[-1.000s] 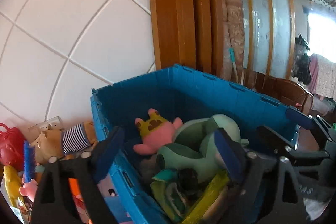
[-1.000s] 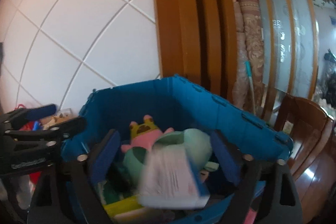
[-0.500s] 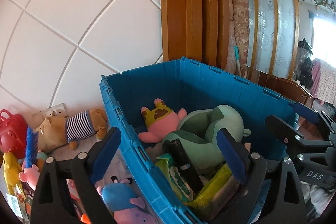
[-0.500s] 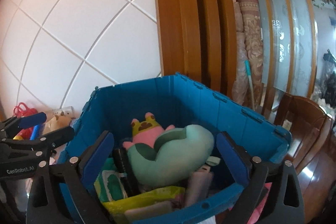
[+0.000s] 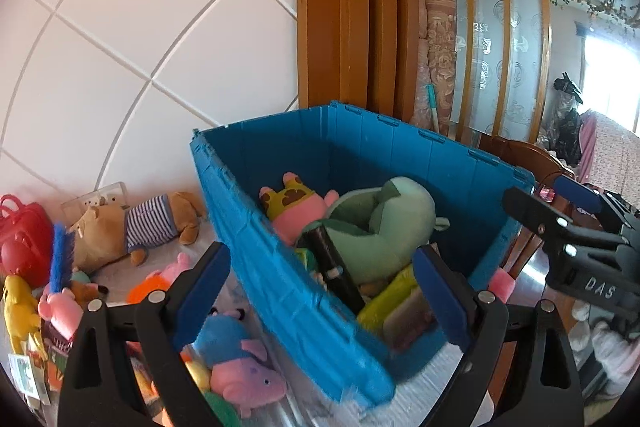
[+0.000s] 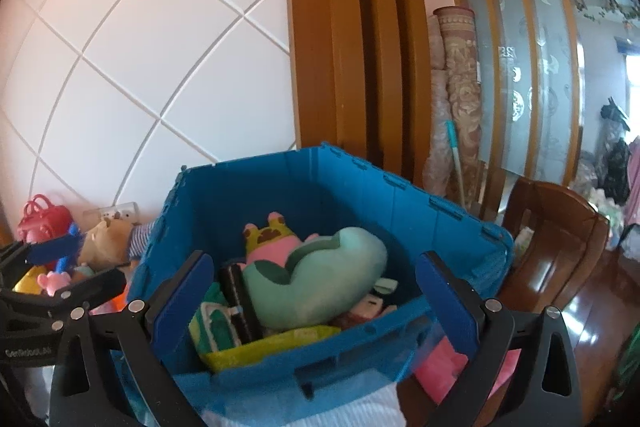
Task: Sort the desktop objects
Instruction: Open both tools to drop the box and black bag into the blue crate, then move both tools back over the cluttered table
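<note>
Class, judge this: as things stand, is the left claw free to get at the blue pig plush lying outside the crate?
Probably yes. The left claw is open and empty, and the blue pig plush lies uncovered just below it, beside the blue crate.

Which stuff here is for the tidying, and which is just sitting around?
For tidying:
blue bin
green plush
striped bear
blue pig
red bag

Just around:
rolled rug
wooden chair
wall socket
</note>
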`<state>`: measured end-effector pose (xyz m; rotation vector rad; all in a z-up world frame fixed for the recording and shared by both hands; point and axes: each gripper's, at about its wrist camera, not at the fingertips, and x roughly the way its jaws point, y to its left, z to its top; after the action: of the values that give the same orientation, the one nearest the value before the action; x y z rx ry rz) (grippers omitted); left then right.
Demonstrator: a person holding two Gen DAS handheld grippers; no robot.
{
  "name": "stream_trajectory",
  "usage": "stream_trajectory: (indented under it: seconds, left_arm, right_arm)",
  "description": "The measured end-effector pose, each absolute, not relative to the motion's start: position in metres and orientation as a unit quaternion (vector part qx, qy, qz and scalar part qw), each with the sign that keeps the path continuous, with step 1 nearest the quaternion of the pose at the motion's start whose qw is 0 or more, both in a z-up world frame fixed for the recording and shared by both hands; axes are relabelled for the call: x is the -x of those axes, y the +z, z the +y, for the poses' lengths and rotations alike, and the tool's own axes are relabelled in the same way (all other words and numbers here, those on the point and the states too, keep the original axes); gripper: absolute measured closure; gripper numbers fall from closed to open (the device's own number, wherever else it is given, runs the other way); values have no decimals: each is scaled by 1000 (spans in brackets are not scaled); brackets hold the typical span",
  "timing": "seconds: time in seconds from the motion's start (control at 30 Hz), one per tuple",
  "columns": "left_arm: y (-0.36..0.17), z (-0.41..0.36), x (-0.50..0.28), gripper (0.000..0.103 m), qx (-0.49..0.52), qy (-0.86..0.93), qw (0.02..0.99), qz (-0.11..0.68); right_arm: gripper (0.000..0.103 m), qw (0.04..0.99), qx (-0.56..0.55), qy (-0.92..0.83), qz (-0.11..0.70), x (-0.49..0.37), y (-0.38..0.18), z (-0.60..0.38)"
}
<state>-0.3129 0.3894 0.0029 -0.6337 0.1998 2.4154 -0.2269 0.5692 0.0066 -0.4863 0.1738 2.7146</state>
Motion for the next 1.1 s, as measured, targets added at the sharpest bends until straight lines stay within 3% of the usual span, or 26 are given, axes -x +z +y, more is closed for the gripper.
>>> stream_trajectory:
  seconds: [0.63, 0.93, 1.1]
  left_arm:
    - [-55, 216, 226, 10, 274, 926, 251, 70]
    - [-79, 120, 192, 10, 291, 934, 198, 57]
    - [-94, 80, 197, 10, 313, 935, 161, 42]
  right_arm:
    - [0, 158, 196, 967, 45, 149, -42, 433]
    - [0, 152, 143, 977, 35, 102, -39, 345]
    - [0, 139, 201, 969, 38, 108, -59, 310]
